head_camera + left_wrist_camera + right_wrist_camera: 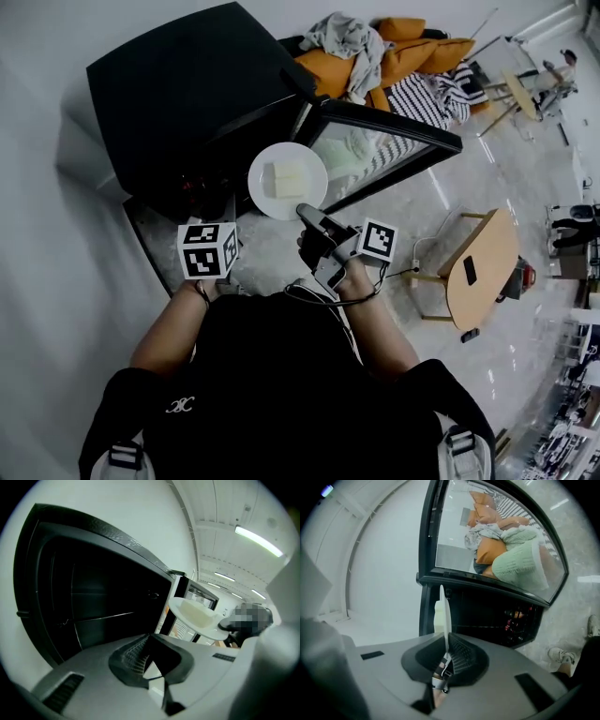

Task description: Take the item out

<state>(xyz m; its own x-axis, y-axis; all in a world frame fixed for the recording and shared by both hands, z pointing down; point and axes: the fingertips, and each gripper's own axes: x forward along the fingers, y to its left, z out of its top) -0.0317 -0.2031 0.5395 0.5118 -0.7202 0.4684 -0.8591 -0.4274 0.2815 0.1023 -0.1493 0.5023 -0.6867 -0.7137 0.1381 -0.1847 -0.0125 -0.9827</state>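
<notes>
Withdrawal of a plate from the black appliance (187,94), head view, read left to right.

(1) Left claw (149,637): jaws drawn together with nothing between them, held just in front of the appliance's lower front corner.

(2) White plate (261,197): carries 1 pale block (285,178) and sits just outside the appliance's open mouth, between the body and the swung-out glass door (375,145). Its face is up and it appears level. Being round, it has no long axis. The block's slightly longer side seems to run across the mouth towards the door, though the difference is small.

(3) Right claw (305,211): narrow, pinching the near rim of the plate. In the right gripper view the rim stands edge-on between the 2 pads.

Technique, as a judgement: the step in hand is drawing the plate clear. A 1-point rim grip gives the far side leverage to sag, so the pull should be straight back from the appliance, slow, and with the plate kept flat so the block does not slide. The plate should be kept apart from the door edge, and the free left claw could steady the opposite rim.
</notes>
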